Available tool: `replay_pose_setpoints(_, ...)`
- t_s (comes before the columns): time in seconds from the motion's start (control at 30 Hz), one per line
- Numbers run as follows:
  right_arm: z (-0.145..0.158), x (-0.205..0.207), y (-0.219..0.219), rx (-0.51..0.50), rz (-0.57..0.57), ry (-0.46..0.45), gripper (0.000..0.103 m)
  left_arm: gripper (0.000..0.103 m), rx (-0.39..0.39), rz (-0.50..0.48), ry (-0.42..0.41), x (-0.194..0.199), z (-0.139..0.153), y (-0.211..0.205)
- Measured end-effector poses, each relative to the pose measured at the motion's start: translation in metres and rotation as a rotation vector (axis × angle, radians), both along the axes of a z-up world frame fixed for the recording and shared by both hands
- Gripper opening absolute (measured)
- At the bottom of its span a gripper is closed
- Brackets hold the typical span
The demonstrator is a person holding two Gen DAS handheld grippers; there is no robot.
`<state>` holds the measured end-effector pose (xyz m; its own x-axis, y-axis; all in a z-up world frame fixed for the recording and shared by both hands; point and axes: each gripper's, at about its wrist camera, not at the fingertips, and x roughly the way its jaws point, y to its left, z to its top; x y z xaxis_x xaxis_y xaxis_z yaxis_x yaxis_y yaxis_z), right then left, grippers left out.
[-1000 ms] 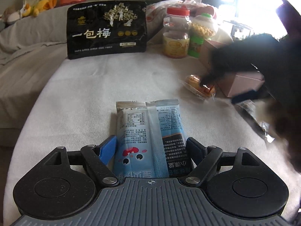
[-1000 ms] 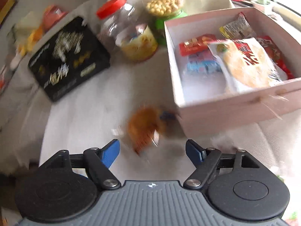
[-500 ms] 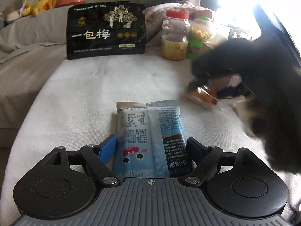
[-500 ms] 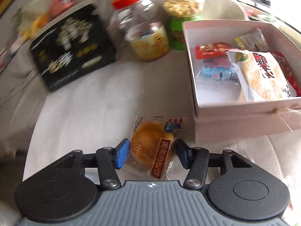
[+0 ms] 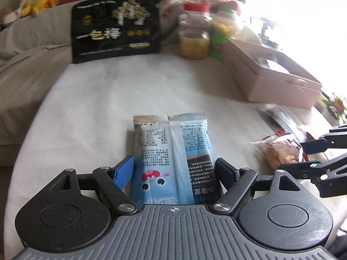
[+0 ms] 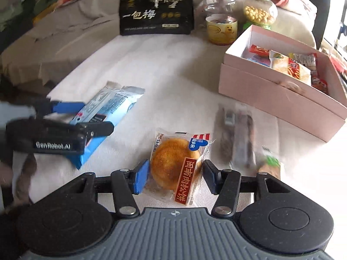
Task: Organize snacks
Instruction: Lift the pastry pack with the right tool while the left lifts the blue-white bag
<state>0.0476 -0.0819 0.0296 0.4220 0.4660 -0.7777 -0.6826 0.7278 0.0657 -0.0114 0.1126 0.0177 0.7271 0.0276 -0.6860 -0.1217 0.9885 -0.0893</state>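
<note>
Left gripper (image 5: 174, 169) sits low over the near part of the white-covered surface (image 5: 97, 99), its blue pads pressed to both sides of a pale blue snack packet (image 5: 171, 151); packet lies lengthwise, far end pointing toward the back edge. From the right wrist view the same gripper (image 6: 97, 117) shows side-on at the left, clamped on that packet (image 6: 108, 106).

Right gripper (image 6: 175, 176), just to the right, has been closing and now has both pads against the wrapper edges of a round golden pastry in clear wrap (image 6: 175, 162) with a red label strip. Whether the pastry is lifted off the cover cannot be told.

Right of the pastry, a clear packet with dark sticks (image 6: 236, 136) lies on the cover, blurred. Beyond it, toward the right edge, an open pink box (image 6: 271, 95) holds several wrapped snacks.

Along the back edge, left to right: black pouch with gold lettering (image 6: 156, 8), red-lidded jar (image 6: 220, 19), green-capped jar of yellow balls (image 6: 259, 13).
</note>
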Motion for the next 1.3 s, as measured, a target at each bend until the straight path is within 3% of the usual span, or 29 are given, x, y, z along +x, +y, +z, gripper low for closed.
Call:
replay_pose_setpoints(0.07, 0.001, -0.007, -0.005, -0.015, 0.014, -0.019, 0.056, 0.086, -0.033, -0.055, 0.011, -0.005, 0.002, -0.006)
replay_pose_setpoints(0.1, 0.001, -0.010, -0.006, -0.023, 0.013, -0.031, 0.063, 0.086, -0.039, -0.079, 0.018, -0.007, 0.002, -0.010)
replay_pose_setpoints(0.13, 0.000, -0.012, -0.007, -0.034, 0.008, -0.041, 0.070, 0.086, -0.035, -0.097, 0.024, -0.009, 0.002, -0.014)
replay_pose_setpoints(0.23, -0.004, -0.012, -0.009, -0.039, -0.020, -0.046, 0.074, 0.086, 0.000, -0.110, 0.035, -0.010, 0.001, -0.024)
replay_pose_setpoints(0.47, -0.011, -0.009, -0.004, 0.017, -0.045, -0.046, 0.072, 0.088, -0.042, -0.093, 0.050, -0.008, 0.001, -0.023)
replay_pose_setpoints(0.53, -0.011, -0.013, -0.004, 0.009, -0.026, -0.070, 0.055, 0.088, -0.045, -0.093, 0.052, -0.007, 0.002, -0.022)
replay_pose_setpoints(0.63, -0.007, -0.017, -0.010, 0.020, -0.001, -0.094, 0.055, 0.083, -0.035, -0.078, 0.039, -0.007, 0.004, -0.023)
replay_pose_setpoints(0.77, 0.023, -0.016, -0.032, 0.076, -0.014, -0.155, 0.055, 0.079, -0.081, -0.067, -0.026, -0.009, 0.021, -0.024)
replay_pose_setpoints(0.9, 0.088, -0.004, -0.064, 0.182, -0.080, -0.311, 0.055, 0.079, -0.034, -0.103, -0.222, 0.001, 0.076, -0.035)
replay_pose_setpoints(1.0, 0.131, 0.017, -0.085, 0.238, -0.151, -0.419, 0.055, 0.080, -0.027, -0.132, -0.364, 0.025, 0.123, -0.046)
replay_pose_setpoints(1.1, 0.158, 0.045, -0.101, 0.248, -0.238, -0.486, 0.055, 0.080, 0.009, -0.183, -0.407, 0.073, 0.151, -0.071)
replay_pose_setpoints(1.2, 0.168, 0.081, -0.116, 0.271, -0.301, -0.450, 0.055, 0.080, -0.021, -0.225, -0.385, 0.125, 0.157, -0.093)
replay_pose_setpoints(1.3, 0.162, 0.115, -0.129, 0.291, -0.347, -0.395, 0.055, 0.081, -0.036, -0.253, -0.367, 0.173, 0.140, -0.113)
